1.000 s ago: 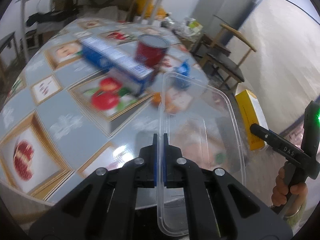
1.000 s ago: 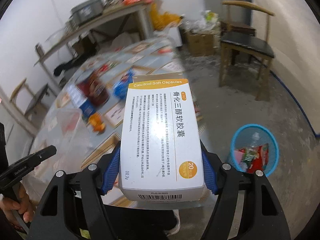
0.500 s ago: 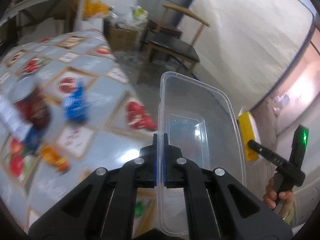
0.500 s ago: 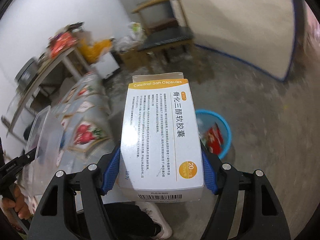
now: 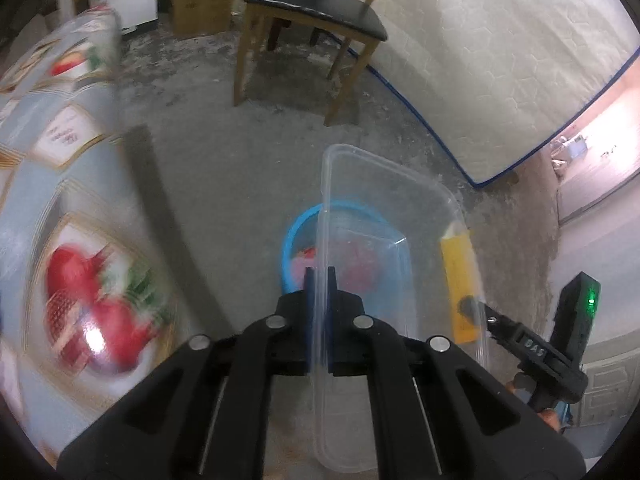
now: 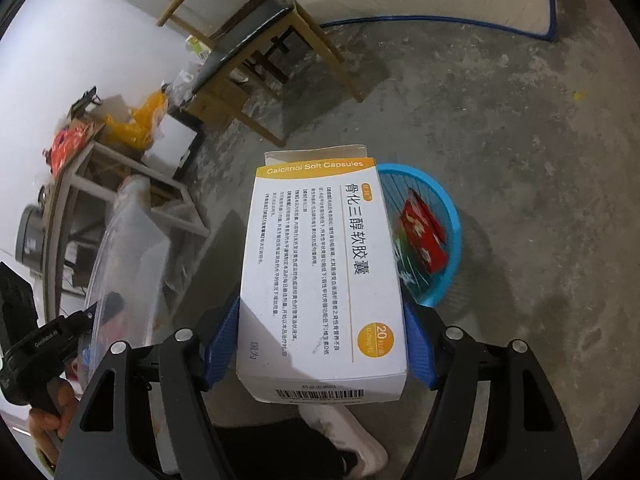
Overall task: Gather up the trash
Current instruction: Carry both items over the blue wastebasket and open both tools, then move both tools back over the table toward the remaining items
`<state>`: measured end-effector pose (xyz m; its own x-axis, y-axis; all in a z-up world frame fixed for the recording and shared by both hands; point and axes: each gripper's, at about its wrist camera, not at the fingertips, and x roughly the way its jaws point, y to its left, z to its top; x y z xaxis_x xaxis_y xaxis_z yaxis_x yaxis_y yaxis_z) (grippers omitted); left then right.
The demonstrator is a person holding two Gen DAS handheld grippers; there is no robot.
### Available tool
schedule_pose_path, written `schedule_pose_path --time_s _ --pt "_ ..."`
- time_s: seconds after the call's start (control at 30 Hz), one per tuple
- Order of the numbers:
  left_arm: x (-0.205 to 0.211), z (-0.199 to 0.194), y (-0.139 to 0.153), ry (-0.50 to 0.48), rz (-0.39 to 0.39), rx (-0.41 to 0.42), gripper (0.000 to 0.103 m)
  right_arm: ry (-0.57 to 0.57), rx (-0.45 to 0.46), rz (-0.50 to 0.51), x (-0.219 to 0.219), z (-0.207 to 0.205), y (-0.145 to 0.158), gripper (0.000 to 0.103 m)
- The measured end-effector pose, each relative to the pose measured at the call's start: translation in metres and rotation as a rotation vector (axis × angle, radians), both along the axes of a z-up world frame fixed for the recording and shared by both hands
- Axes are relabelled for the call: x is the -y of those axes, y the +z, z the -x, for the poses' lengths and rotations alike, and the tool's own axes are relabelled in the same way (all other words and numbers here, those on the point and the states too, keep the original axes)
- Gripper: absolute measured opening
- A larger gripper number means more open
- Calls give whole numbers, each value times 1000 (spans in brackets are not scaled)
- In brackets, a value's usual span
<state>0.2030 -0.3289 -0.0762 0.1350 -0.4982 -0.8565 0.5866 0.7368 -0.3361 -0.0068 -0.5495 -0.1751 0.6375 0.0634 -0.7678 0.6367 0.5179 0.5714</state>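
Observation:
My left gripper [image 5: 319,280] pinches the wall of a clear plastic container [image 5: 384,208] between its blue pads, and its jaws are opening slightly. The container hangs over a blue trash basket [image 5: 298,224] on the concrete floor. My right gripper [image 6: 322,344] holds a white and yellow medicine box [image 6: 320,264] by its two long sides; its jaws are opening too, with the box still between the pads. The box hides the left part of the blue basket [image 6: 448,216], which holds red wrappers [image 6: 424,236]. In the left wrist view the box's yellow edge [image 5: 460,280] shows through the container.
A table with a fruit-print cloth [image 5: 60,200] stands at the left. A wooden chair with a black seat [image 5: 312,12] stands behind the basket. A mattress [image 5: 500,60] leans on the wall at the right. A person's white shoe [image 6: 344,432] is below the box.
Both grippers have swung away from the table to above the blue basket, each still carrying its item. The basket is now close beneath them and the right gripper has rolled.

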Motion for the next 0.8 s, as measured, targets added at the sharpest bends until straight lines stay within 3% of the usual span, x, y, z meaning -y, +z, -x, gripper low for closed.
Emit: schedule_pose_path --time_s 0.03,0.07,0.13,0.27,0.43,0.63,0.8 --pt "9 -2 -5 -5 1 -8 16 -17 7 -16 9 -7 -12 73" --pt "19 -6 -12 -11 3 -25 40 -29 11 -25 16 -12 -24 75" --pt "32 -9 -27 -8 -20 -40 58 -55 -20 -36 31 -20 -55 78" --pt "31 -1 -35 -16 -32 -68 58 -114 -116 -113 40 -12 -110 78" --pt "12 4 -24 -18 -26 -34 58 -93 -131 -119 19 6 -121 78" --pt "-12 7 1 -5 26 -10 62 -88 -108 -112 9 27 -101 78" --pt "-44 22 29 0 91 26 67 -69 -51 -80 -6 37 -61 78"
